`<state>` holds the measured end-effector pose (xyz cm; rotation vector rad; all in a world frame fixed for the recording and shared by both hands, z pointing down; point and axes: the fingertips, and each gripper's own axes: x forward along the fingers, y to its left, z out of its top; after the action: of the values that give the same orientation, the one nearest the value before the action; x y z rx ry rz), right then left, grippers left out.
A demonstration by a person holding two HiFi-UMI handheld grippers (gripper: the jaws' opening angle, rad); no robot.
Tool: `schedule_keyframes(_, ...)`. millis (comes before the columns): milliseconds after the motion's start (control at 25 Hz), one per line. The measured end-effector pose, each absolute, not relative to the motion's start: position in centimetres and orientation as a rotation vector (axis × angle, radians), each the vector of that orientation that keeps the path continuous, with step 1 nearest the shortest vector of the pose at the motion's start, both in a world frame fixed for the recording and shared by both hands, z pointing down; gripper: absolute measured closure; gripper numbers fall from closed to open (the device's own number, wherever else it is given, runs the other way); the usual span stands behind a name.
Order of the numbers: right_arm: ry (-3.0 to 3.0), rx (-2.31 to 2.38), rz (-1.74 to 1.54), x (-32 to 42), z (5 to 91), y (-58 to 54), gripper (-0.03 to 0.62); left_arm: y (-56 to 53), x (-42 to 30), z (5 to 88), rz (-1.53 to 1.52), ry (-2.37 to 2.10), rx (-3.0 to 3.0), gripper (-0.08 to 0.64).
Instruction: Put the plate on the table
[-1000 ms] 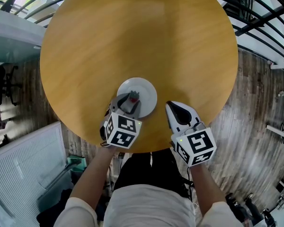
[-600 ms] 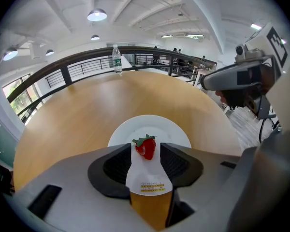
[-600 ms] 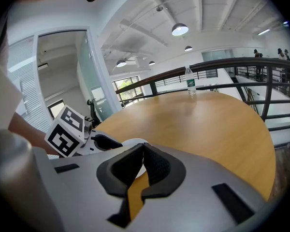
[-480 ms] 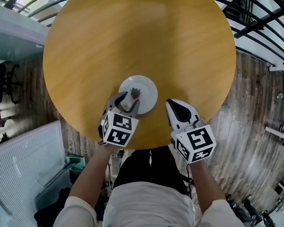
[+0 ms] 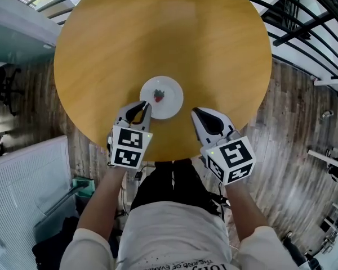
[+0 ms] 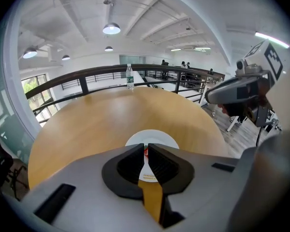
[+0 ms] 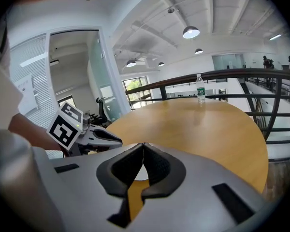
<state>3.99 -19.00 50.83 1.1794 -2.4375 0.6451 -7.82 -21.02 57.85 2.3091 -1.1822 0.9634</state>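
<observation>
The white plate (image 5: 164,101) lies flat on the round wooden table (image 5: 158,32), near its front edge, with a small red thing (image 5: 159,95) on it. My left gripper (image 5: 141,107) hangs just off the plate's near left rim and does not touch it. Its jaws have just been closing and stand nearly together with nothing between them. In the left gripper view the plate (image 6: 154,136) shows beyond the left gripper (image 6: 146,146). My right gripper (image 5: 198,112) is shut and empty, to the right of the plate, tips together (image 7: 143,145).
A water bottle (image 6: 130,76) stands at the table's far edge, also seen in the right gripper view (image 7: 199,94). A dark railing (image 5: 304,21) runs behind the table. A white slatted panel (image 5: 22,184) stands on the wooden floor at the lower left.
The left gripper has come off the plate's near rim, drawn back toward the person and closed its jaws. The right gripper has also drawn back. The plate stays on the table.
</observation>
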Motion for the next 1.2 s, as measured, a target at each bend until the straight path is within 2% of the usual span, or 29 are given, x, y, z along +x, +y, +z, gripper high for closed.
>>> schedule_keyframes(160, -2.462, 1.156, 0.601, 3.9, 48.5, -17.3, 0.566, -19.0, -8.1, 54.1, 0.810, -1.197, 2.293, 0.525)
schedule_keyframes(720, -2.532, 1.140, 0.591, 4.8, 41.9, -10.5, 0.566, -9.0, -10.3, 45.0, 0.613, -1.322, 2.283, 0.535)
schedule_keyframes(1200, -2.570, 1.159, 0.569, 5.1, 39.0, -8.8, 0.566, -5.6, -7.5, 42.8, 0.560, -1.241, 2.351, 0.535)
